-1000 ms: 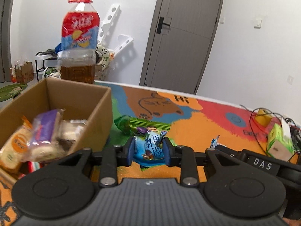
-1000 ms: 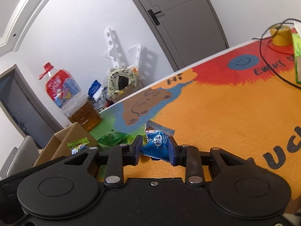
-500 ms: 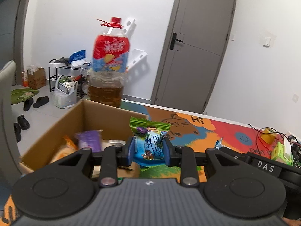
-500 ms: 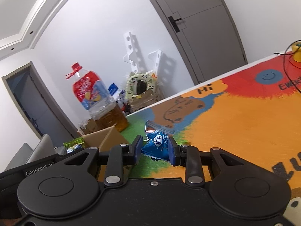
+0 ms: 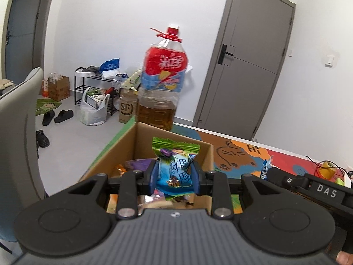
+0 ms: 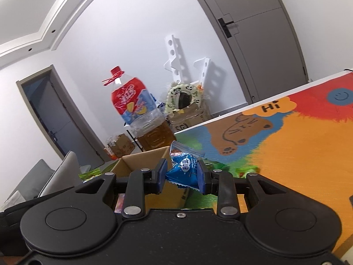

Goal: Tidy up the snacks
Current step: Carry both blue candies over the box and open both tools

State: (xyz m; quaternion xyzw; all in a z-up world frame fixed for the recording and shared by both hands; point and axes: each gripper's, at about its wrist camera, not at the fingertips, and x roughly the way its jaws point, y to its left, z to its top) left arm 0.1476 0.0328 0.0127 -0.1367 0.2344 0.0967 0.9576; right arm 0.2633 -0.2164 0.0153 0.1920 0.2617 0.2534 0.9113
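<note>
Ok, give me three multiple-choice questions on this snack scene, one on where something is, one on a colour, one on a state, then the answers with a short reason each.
1. Where does the big bottle stand?
A. inside the cardboard box
B. just behind the cardboard box
C. on the floor by the door

2. What colour is the bottle's cap?
A. red
B. green
C. white

3. What state is the right claw in?
A. open and empty
B. shut with nothing in it
C. shut on a blue snack packet

Answers:
1 B, the bottle rises behind the box's far wall in the left wrist view.
2 A, the cap and its handle ring are red.
3 C, both pads press the packet's sides, and it hangs clear of the mat.
</note>
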